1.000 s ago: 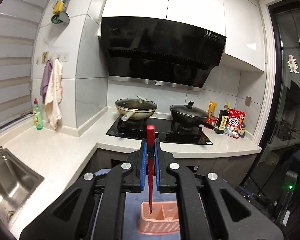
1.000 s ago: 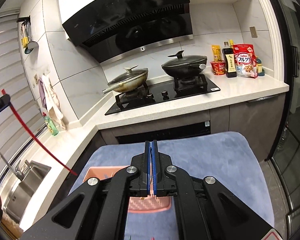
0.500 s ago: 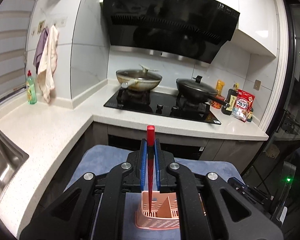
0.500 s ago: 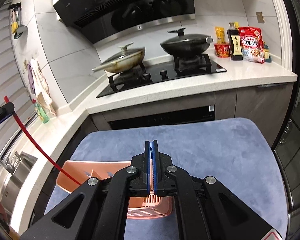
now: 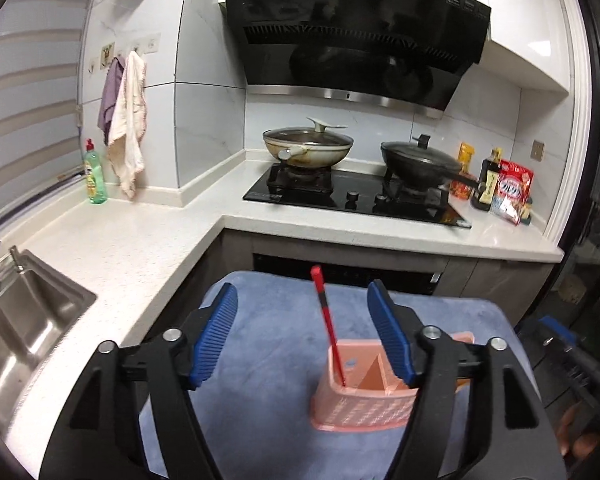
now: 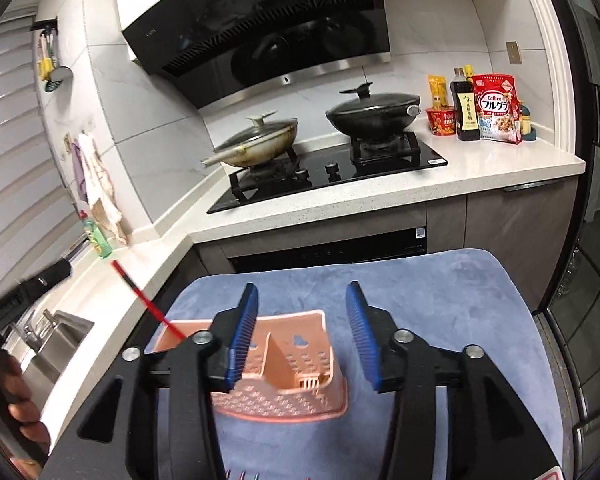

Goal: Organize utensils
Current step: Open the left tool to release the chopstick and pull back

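Plastics, cloth and steel as I see them

My left claw [image 5: 302,336] has ribbed blue pads [image 5: 216,340] on matt black plastic; the pink basket [image 5: 360,408] is perforated plastic, the blue mat [image 6: 440,300] napped cloth, the sink [image 5: 24,320] brushed steel, the worktop [image 5: 132,240] speckled stone.

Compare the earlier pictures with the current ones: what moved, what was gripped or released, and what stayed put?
The left gripper opened and released the red chopstick, which now leans in the left compartment of the pink utensil basket. The right gripper, shut before, also opened, holding nothing. The basket stayed on the blue mat; the pans on the stove are unchanged.
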`<state>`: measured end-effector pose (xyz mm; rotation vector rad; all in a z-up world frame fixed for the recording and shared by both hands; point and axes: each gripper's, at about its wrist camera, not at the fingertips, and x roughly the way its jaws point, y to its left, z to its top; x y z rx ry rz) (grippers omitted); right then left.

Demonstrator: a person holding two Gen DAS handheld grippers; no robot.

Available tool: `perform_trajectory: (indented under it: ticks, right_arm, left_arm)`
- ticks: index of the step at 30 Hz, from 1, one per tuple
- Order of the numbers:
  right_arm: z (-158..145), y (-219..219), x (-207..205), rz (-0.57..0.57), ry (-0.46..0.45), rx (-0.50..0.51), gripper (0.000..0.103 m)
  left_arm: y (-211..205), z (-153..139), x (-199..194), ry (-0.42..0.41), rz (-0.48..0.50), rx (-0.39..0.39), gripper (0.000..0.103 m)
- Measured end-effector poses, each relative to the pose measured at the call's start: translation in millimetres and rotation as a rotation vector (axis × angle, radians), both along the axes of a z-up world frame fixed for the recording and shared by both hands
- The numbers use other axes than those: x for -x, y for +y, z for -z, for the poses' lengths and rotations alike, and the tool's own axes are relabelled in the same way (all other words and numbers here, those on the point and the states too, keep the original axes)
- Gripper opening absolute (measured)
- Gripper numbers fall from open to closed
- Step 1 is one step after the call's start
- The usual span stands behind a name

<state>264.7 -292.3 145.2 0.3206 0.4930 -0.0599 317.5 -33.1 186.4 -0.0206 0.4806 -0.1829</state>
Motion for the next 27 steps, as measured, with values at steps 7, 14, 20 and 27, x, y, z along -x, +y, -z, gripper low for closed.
perform_trajectory:
  ticks: [7, 14, 20, 27]
  right_arm:
    - [1, 15, 62, -0.018, 0.008, 0.034, 0.05]
    - [30, 32, 127, -0.019, 0.065, 0.061, 0.051]
    - [66, 41, 171, -0.008, 0.138, 0.057, 0.051]
    - [117, 55, 208, -0.007, 0.246, 0.062, 0.051]
  left_arm:
    - [12, 28, 50, 0.069, -0.005, -0.061, 0.068]
    - [30, 73, 101, 0.169, -0.013, -0.081, 0.068]
    - [43, 114, 140, 0.262, -0.016, -0.063, 0.068]
    - [50, 154, 179, 0.313, -0.029, -0.094, 0.068]
